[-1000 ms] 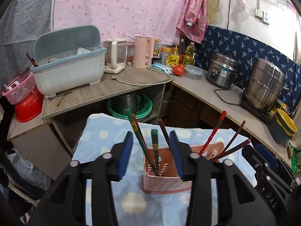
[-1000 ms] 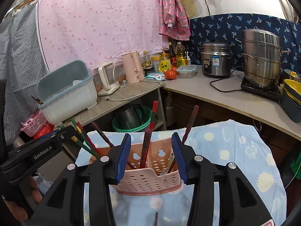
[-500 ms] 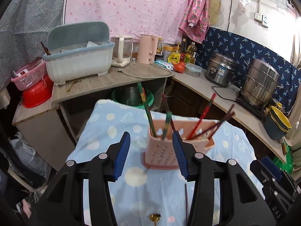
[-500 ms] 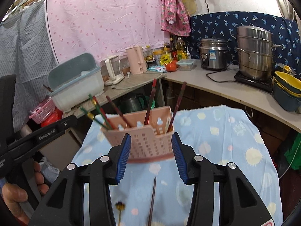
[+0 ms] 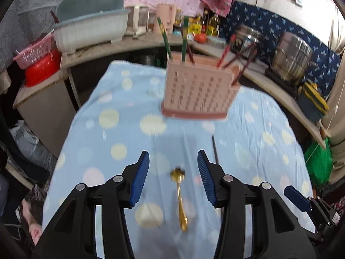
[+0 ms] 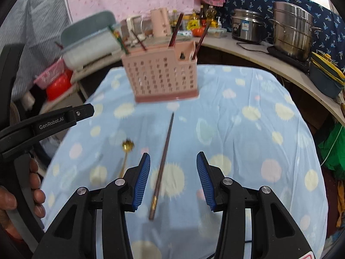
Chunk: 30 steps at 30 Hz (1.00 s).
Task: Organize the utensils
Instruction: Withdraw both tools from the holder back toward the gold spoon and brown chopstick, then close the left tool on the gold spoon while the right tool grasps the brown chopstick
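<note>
A pink perforated utensil holder stands at the far end of a blue dotted tablecloth, with several chopsticks sticking up in it. A gold spoon lies on the cloth, framed between the fingers of my left gripper, which hangs open above it with nothing held. A dark brown chopstick lies lengthwise on the cloth, just inside the left finger of my right gripper, which is open and holds nothing.
A counter curves behind with steel pots, a rice cooker, a pink kettle and a teal dish rack. A pink basket and red bowl sit at the left. A hand holds the left gripper.
Both grippers have pulled back from the holder and sunk toward the cloth. The spoon and the lone chopstick now lie between or near the fingers. The jaws look unchanged.
</note>
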Available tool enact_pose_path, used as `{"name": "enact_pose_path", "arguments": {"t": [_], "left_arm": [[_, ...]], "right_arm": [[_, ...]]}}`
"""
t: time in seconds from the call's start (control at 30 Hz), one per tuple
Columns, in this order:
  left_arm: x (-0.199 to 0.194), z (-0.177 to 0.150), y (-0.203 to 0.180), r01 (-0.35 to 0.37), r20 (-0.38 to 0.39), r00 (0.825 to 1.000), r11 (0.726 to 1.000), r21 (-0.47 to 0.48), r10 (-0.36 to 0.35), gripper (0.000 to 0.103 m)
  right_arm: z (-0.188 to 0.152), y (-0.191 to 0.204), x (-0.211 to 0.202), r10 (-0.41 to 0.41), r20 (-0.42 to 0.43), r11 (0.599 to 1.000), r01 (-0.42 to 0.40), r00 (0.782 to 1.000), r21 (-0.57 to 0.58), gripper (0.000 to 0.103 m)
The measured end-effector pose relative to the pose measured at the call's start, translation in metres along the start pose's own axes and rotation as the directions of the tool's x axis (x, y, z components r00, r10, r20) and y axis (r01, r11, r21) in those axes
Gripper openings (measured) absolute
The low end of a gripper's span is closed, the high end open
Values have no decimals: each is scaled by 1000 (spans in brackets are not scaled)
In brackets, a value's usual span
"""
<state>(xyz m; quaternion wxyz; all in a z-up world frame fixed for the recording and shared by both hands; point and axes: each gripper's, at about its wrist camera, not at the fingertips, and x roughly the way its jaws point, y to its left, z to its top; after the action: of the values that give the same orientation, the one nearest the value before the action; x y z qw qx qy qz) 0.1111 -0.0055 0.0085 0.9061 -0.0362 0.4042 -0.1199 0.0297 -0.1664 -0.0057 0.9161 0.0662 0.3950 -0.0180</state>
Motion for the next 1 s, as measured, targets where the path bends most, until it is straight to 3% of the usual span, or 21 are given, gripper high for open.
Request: {"name": "enact_pose_path", "arguments": {"t": [0.13, 0.5, 0.73, 1.0], "left_arm": [[13, -36, 2, -9, -73, 997, 1000, -6, 8, 44], [30, -91, 13, -38, -153, 987, 999, -6, 37, 44], [32, -98, 7, -16, -158, 987, 1000, 1, 16, 44], [37, -101, -3, -6, -166, 986, 1000, 23, 10, 44]], "right_arm": [[-29, 11, 11, 0, -49, 999, -2, 999, -44, 44], [-69, 24, 45, 10, -128, 997, -21, 992, -80, 41], [-73, 28, 52, -5, -125, 995, -7, 992, -95, 32], [-72, 24, 53, -8, -115, 996, -2, 993, -90, 11]]}}
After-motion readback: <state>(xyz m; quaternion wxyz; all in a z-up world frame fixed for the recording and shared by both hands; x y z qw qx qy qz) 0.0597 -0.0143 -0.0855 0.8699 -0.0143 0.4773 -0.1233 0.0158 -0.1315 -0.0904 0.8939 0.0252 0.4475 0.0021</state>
